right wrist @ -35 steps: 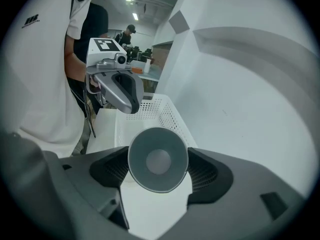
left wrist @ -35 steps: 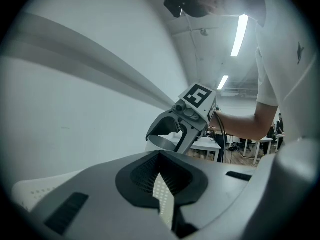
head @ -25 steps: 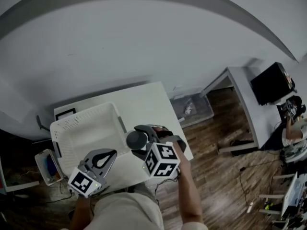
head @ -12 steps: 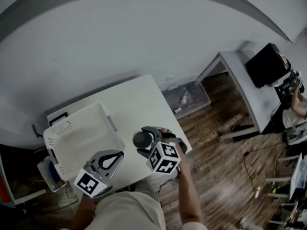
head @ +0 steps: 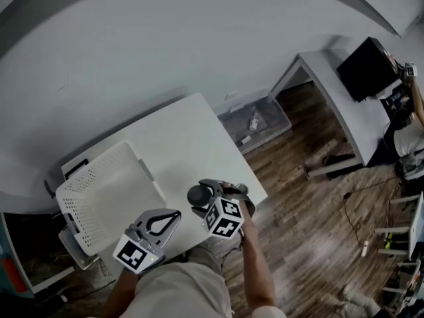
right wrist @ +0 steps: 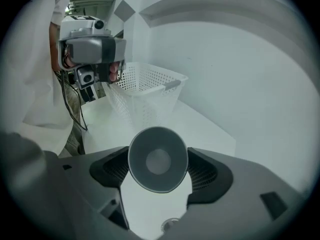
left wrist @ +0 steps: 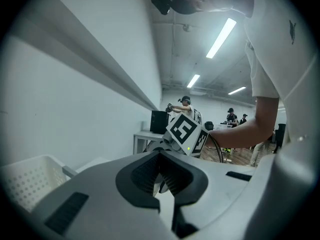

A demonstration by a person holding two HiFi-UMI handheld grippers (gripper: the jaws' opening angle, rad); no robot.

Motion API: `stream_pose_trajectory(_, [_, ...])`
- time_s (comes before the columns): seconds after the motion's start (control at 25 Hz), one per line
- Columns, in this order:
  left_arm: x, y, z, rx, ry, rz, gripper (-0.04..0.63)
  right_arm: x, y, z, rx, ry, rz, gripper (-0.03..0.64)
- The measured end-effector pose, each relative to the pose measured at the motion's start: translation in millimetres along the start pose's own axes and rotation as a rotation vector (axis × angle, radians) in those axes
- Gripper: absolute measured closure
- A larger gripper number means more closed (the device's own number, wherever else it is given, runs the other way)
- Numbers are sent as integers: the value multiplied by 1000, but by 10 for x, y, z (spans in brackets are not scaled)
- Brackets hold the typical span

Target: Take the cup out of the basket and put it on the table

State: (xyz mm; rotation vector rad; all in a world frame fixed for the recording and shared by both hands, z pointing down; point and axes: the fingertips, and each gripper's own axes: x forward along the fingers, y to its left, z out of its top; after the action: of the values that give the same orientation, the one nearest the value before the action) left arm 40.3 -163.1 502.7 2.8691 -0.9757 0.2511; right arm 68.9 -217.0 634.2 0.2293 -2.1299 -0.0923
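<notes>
White desk (head: pixel 179 144) beneath, basket (head: pixel 99 197) leftward; my right gripper (head: pixel 201 191) pinches the cup (right wrist: pixel 158 158) above the desk, long axis along the jaws, round end camera-facing; left gripper (left wrist: pixel 161 181) pressed together

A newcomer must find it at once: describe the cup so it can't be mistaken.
Find the white table; the white perforated basket stands on its left part. Right of the basket, the right gripper holds the cup by the table's near edge. It is the only dark, round thing there, clamped between grey jaws.
</notes>
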Motion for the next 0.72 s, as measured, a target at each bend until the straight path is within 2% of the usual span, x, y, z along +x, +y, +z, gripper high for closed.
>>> stream_pose_trajectory(0.36, [242,-136,-61,59,37,-60,595,338,141,-510,110,42,27,258])
stream_pose_trajectory(0.72, [392,-235,-75,52,60,-101,595,542,247,-826,159,74,41,258])
